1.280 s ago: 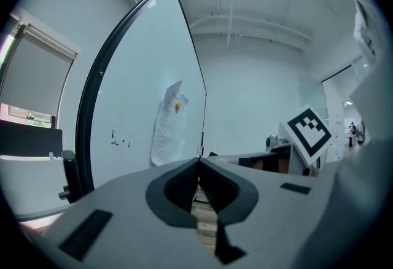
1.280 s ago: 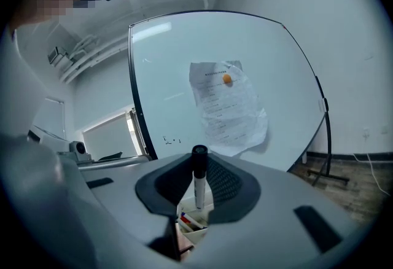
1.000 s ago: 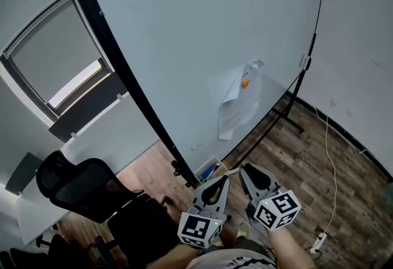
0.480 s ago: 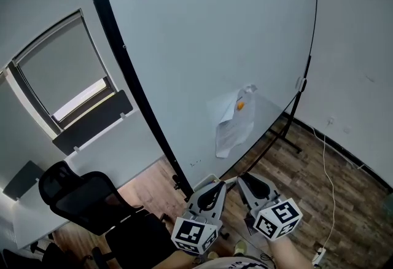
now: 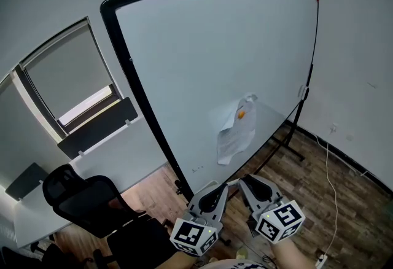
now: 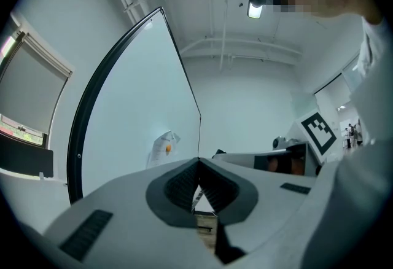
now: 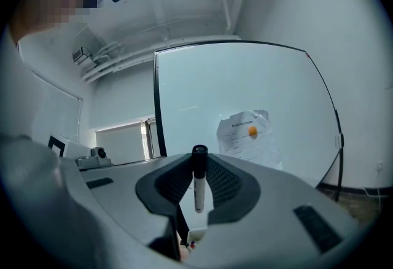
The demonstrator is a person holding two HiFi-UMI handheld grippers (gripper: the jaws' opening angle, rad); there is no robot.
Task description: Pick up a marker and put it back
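Observation:
A marker (image 7: 199,191) with a black cap and white barrel stands upright between the pads of my right gripper (image 7: 198,169), which is shut on it. In the head view the right gripper (image 5: 244,180) and the left gripper (image 5: 216,187) sit side by side at the bottom, both pointing at the foot of a large whiteboard (image 5: 202,65); the marker itself is hidden there. In its own view the left gripper (image 6: 198,166) has its jaw tips touching, with nothing between them. A small white tray (image 7: 190,238) shows below the right jaws.
A sheet of paper (image 5: 235,132) hangs on the whiteboard under an orange magnet (image 5: 241,115). A black office chair (image 5: 92,206) stands at the lower left by a white desk. The board's stand leg (image 5: 296,145) and a white cable (image 5: 331,182) lie on the wood floor at the right.
The head view has tilted up, so the whiteboard's top edge came into frame. The marker tray seen in front of the grippers earlier no longer shows. Both grippers keep their places.

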